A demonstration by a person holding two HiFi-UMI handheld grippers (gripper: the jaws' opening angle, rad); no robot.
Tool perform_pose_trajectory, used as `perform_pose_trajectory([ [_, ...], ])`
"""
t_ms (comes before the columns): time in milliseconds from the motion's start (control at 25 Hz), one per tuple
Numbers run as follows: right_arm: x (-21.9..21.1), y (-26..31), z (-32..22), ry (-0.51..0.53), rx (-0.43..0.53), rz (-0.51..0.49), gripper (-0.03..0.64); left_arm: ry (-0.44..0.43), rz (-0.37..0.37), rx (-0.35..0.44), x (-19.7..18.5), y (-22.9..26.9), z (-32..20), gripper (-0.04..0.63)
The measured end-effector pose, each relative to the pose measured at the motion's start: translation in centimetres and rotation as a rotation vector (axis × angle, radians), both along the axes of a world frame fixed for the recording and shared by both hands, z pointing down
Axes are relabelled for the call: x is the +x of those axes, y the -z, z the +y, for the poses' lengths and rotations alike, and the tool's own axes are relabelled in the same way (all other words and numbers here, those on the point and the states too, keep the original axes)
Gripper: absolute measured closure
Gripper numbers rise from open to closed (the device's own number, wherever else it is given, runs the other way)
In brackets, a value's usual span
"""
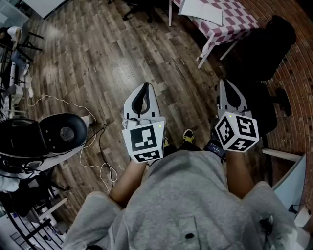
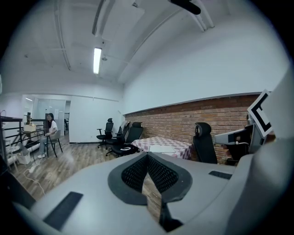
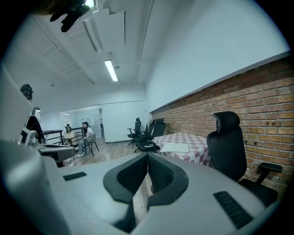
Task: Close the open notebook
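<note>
Approach phase, with left gripper (image 1: 145, 85) and right gripper (image 1: 226, 84) clamped shut, empty, over floor (image 1: 98, 58). Far right, on the checked table (image 1: 240, 20): open notebook (image 1: 203, 10). Next up: closing in, catching one cover.

White notebook (image 1: 203, 10), red-and-white checked tablecloth (image 1: 240, 20), black chair (image 1: 266, 46), brown floor (image 1: 122, 53).

Dim, bluish room — ceiling strip light (image 2: 97, 60) glows (slight glare); fisheye edges bend, dark.
</note>
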State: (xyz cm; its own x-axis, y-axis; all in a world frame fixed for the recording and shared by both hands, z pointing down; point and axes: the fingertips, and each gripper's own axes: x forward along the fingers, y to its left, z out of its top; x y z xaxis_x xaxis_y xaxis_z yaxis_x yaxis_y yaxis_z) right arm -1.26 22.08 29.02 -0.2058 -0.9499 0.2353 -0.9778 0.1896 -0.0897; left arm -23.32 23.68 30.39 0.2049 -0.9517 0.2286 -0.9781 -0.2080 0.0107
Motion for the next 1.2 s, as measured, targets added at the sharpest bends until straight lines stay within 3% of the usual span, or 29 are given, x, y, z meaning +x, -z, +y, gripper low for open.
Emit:
perform_pose_trajectory([
  [1200,-2.1,1.2,2.1,-0.016,0.044,0.069,0.592,-0.031,-0.017,0.019,-1.6,0.9,1.8,0.588],
])
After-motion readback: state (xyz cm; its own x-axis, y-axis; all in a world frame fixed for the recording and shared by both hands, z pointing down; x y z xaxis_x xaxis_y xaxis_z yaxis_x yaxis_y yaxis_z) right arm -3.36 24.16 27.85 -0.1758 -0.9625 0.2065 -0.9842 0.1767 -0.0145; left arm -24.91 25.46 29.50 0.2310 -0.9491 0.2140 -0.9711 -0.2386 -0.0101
